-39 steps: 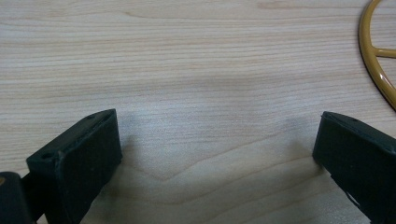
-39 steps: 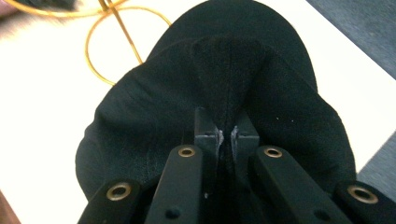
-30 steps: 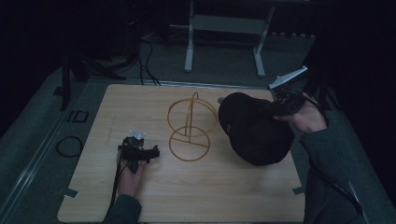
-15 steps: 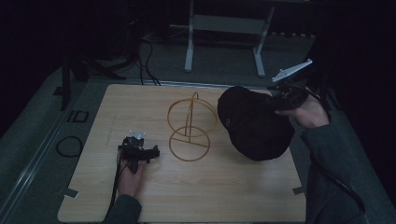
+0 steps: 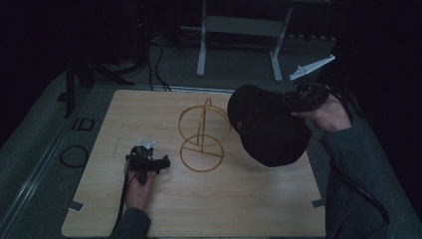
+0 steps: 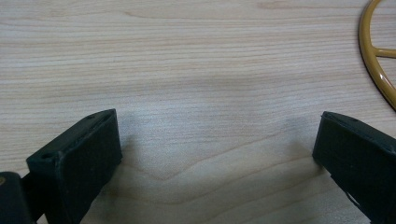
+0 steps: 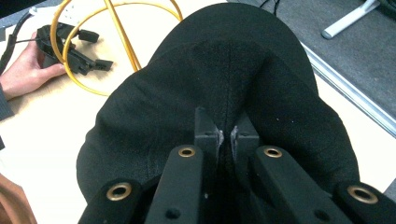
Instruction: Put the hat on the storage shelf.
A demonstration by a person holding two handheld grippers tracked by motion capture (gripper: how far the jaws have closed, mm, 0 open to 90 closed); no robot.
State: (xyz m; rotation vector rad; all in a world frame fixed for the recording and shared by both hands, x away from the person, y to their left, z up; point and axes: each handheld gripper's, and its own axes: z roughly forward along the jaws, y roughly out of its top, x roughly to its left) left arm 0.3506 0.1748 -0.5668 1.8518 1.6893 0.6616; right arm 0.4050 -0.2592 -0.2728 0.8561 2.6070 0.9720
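Left tool (image 5: 161, 163) resting low on the pale wood-grain tabletop (image 5: 249, 209), jaws spread wide and empty, steadied by the hand (image 5: 138, 189) behind it; parked just beside the stand (image 5: 201, 137), apparently waiting rather than working. In the left gripper view, blunt matte-black pads (image 6: 84, 158) flanking bare grain, with a curve of the stand's base ring at the far edge.

Centre: stand of thin golden wire, a flat ring with spokes on the wood, an upright post and a second hoop above it; smooth, glossy, rigid, open in form, seemingly made to carry headgear.

Right: cap (image 5: 266, 127) lifted clear of the wood, hanging beside the stand's upper hoop, close to it but whether touching, unclear. Black, soft, felt-like cloth, domed crown, fabric dimpled where gripped. Right tool (image 7: 226, 135) pinched narrow on a fold of the cap, jaws nearly meeting on the cloth, hand (image 5: 328, 117) raised behind; likely held by a pinch of fabric so the crown hangs open for lowering onto the stand.
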